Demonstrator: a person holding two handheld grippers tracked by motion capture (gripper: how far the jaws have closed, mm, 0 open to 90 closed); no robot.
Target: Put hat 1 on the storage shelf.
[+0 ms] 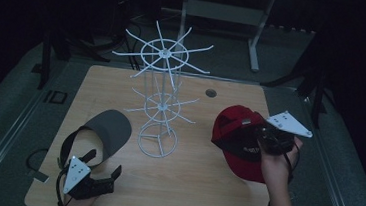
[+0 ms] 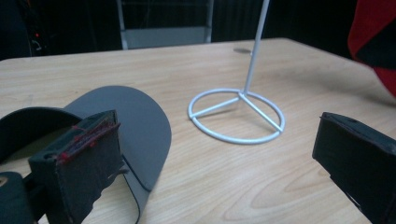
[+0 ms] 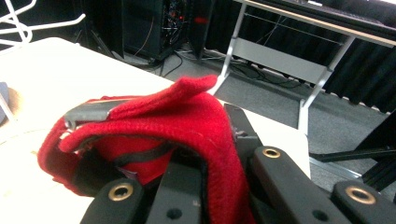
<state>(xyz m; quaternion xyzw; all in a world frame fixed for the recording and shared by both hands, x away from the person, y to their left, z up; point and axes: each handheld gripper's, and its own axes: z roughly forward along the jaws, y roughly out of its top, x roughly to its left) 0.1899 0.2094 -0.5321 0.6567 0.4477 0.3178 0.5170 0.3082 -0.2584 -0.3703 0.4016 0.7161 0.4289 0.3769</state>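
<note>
From the high view, the red cap [image 1: 238, 138] sits at the right side of the counter [image 1: 194, 184], lifted at its near edge by the right gripper [image 1: 268, 140], which is clamped on the fabric. It looks light and floppy, so I'd guess it sags wherever it isn't held; the stiffer brim or the band seems the surer place to grab. A grey visor [image 1: 105, 131] lies at the near left, just far of the left gripper [image 1: 102, 169], whose jaws stand apart and empty. A white wire rack [image 1: 161, 96] stands between them.

In the left gripper view, the visor's brim [image 2: 135, 121] looks flat and stiff, resting on the wood, with the rack's ring base [image 2: 236, 114] beyond.

In the right gripper view, the cap's red knit [image 3: 177, 112] bunches softly over the jaws, with a grey clasp [image 3: 88, 112] at its rim.
</note>
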